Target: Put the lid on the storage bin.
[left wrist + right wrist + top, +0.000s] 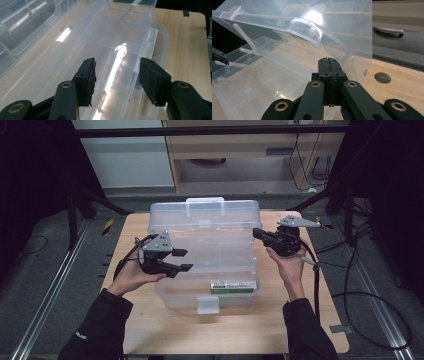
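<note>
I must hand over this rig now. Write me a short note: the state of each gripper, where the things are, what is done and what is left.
Left gripper: jaws open, nothing between them, at the left edge of the clear plastic organiser box.
Right gripper: jaws shut, nothing visibly held, at the box's right side near the raised lid.
Things: the box sits mid-table, its lid up at the back; a green-labelled pack lies in the front right of the base.
Done: box opened.
Left: probably closing the box; the pictures do not settle this.

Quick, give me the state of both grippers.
Left gripper: open, nothing gripped, over the clear plastic box.
Right gripper: shut, nothing visible between its pads.
</note>
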